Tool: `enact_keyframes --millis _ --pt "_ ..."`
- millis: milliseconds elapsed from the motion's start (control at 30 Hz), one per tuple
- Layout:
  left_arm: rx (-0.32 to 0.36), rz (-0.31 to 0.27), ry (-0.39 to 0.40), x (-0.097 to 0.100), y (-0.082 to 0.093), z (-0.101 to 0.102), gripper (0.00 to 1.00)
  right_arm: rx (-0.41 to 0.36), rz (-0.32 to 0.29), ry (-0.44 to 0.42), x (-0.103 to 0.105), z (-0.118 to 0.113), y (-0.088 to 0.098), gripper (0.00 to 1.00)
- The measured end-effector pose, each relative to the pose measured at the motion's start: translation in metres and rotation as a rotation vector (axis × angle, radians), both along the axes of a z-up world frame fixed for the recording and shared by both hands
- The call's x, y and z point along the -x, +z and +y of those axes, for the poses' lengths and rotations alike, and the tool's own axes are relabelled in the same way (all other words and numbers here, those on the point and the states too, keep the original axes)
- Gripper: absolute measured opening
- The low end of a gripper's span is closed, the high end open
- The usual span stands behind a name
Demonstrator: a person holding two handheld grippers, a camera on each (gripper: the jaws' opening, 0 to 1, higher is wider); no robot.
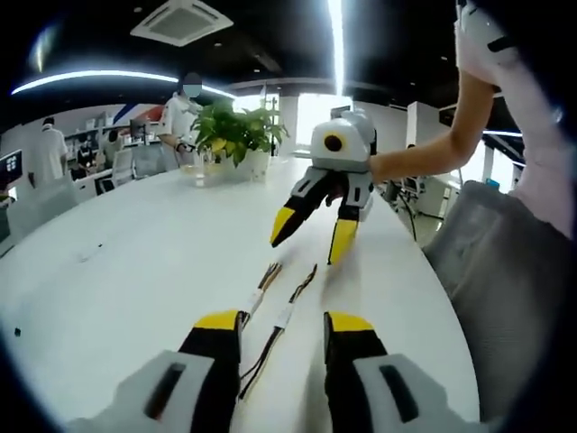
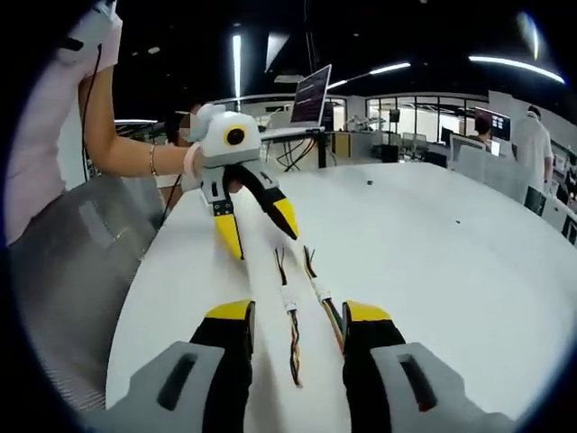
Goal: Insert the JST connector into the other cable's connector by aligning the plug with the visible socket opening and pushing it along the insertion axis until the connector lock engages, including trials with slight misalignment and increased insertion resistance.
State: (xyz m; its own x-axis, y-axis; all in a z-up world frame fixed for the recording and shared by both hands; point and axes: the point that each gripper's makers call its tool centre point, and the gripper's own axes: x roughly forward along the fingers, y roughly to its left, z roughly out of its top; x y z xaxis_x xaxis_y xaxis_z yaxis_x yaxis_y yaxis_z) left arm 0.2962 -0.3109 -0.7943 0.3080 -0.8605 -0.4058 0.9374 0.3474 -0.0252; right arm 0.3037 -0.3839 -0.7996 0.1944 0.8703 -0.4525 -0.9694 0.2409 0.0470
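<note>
Two short multi-wire cables with white JST connectors lie side by side on the white table, one cable to the left of the other cable. My left gripper hovers open just before their near ends, holding nothing. My right gripper faces it from beyond the cables' far ends, open and empty, held by a hand. In the right gripper view the same two cables run between the open right gripper and the left gripper.
A potted plant stands at the table's far end, and an open laptop at the opposite end. A grey chair sits by the table's curved edge. People stand at desks in the background.
</note>
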Motion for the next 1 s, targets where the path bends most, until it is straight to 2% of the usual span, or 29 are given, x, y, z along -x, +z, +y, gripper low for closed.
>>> enact_keyframes --millis 300,433,533,667,733,800,867,1000 --pt "-0.018 0.016 0.056 0.012 0.009 0.011 0.41 0.013 -0.005 -0.050 0.012 -0.010 0.006 0.40" --pt "-0.042 0.011 0.078 0.019 0.012 0.021 0.39 0.006 0.020 -0.089 0.020 -0.012 0.010 0.44" --pt "-0.044 0.015 0.110 0.020 0.014 0.027 0.41 0.003 0.028 -0.101 0.024 -0.014 0.013 0.45" --pt "-0.054 0.013 0.179 0.022 0.017 0.038 0.53 0.000 0.040 -0.142 0.028 -0.017 0.022 0.52" --pt "-0.063 -0.037 0.206 0.021 0.022 0.044 0.61 0.016 0.066 -0.169 0.030 -0.021 0.022 0.56" --pt "-0.047 -0.030 0.233 0.024 0.026 0.047 0.66 0.019 0.050 -0.175 0.033 -0.024 0.025 0.58" --pt "-0.045 -0.029 0.252 0.027 0.027 0.052 0.71 0.036 0.075 -0.202 0.037 -0.028 0.024 0.61" --pt "-0.049 -0.005 0.281 0.031 0.027 0.057 0.80 0.048 0.065 -0.222 0.044 -0.033 0.027 0.66"
